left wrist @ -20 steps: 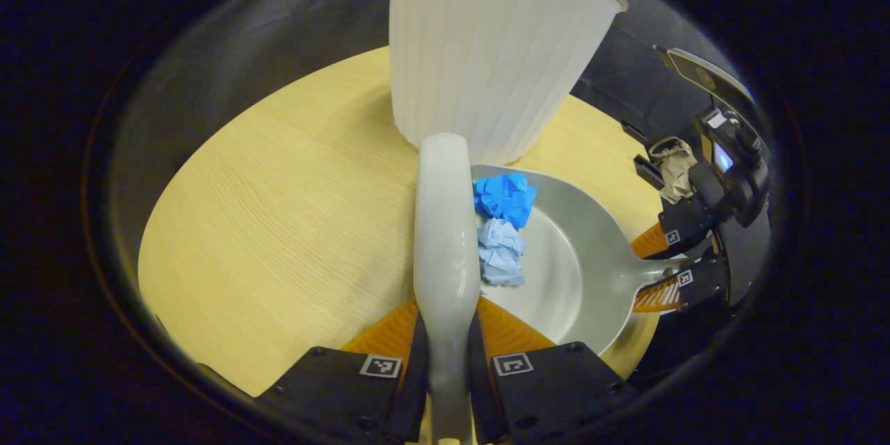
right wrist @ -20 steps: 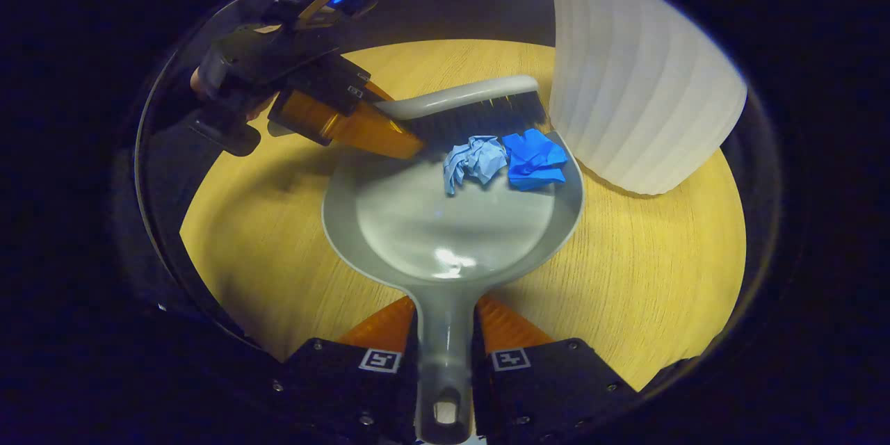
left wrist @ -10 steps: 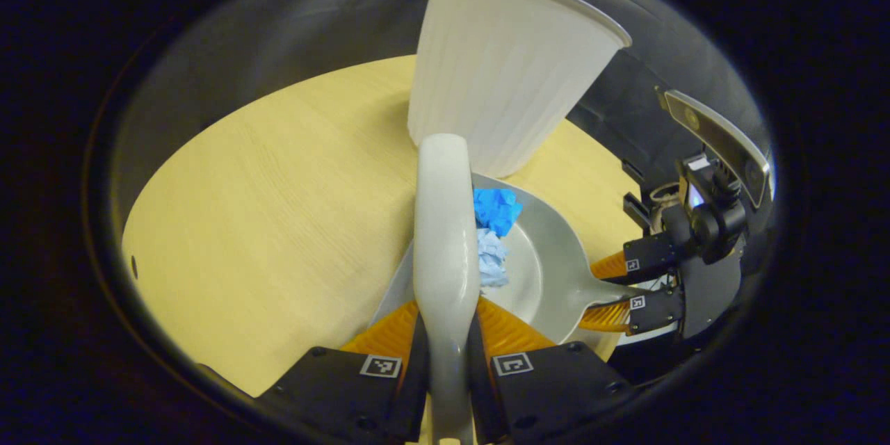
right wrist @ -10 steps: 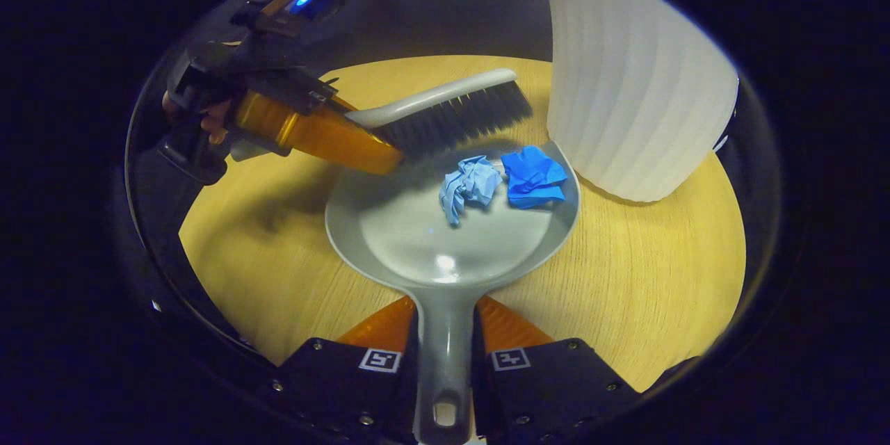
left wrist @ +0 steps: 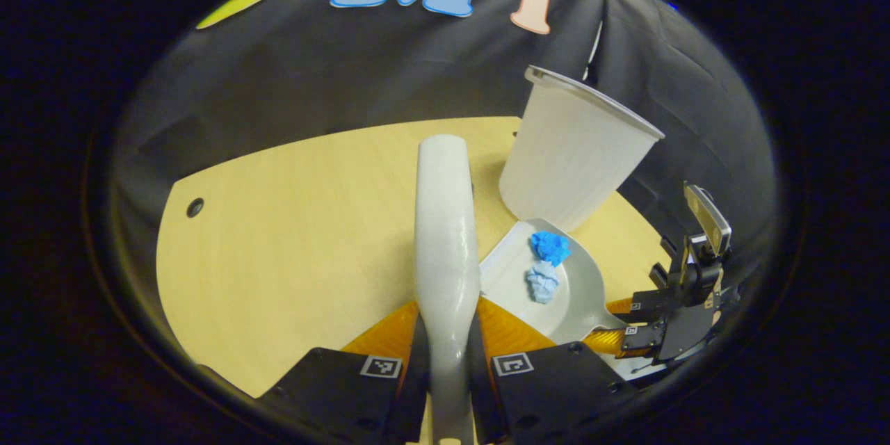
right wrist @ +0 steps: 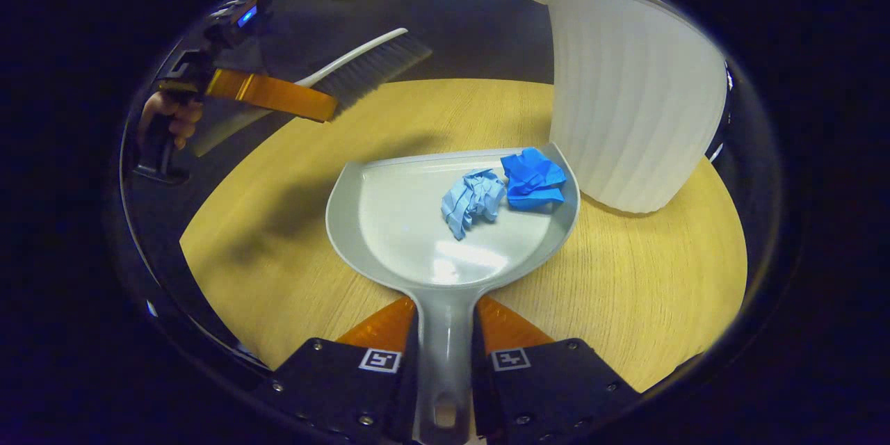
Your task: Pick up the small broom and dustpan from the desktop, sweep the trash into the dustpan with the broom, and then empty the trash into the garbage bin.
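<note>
My left gripper [left wrist: 448,334] is shut on the grey handle of the small broom [left wrist: 446,236], held high above the table. In the right gripper view the broom's dark bristles [right wrist: 372,62] hang in the air at upper left. My right gripper [right wrist: 445,334] is shut on the handle of the grey dustpan [right wrist: 410,222], which lies on the wooden table [right wrist: 646,278]. Two crumpled paper balls lie in the pan near its lip: a pale blue one [right wrist: 473,198] and a bright blue one [right wrist: 532,177]. The white ribbed garbage bin [right wrist: 633,97] stands just beyond the pan's right corner.
In the left gripper view the bin [left wrist: 573,156] stands at the table's far right, the dustpan [left wrist: 577,292] in front of it. A small round hole [left wrist: 195,207] marks the table's left side. A hand [right wrist: 170,122] holds the left gripper.
The left gripper has lifted the broom up and away from the dustpan, back to the left. The dustpan with both paper balls has stayed in place by the bin.
</note>
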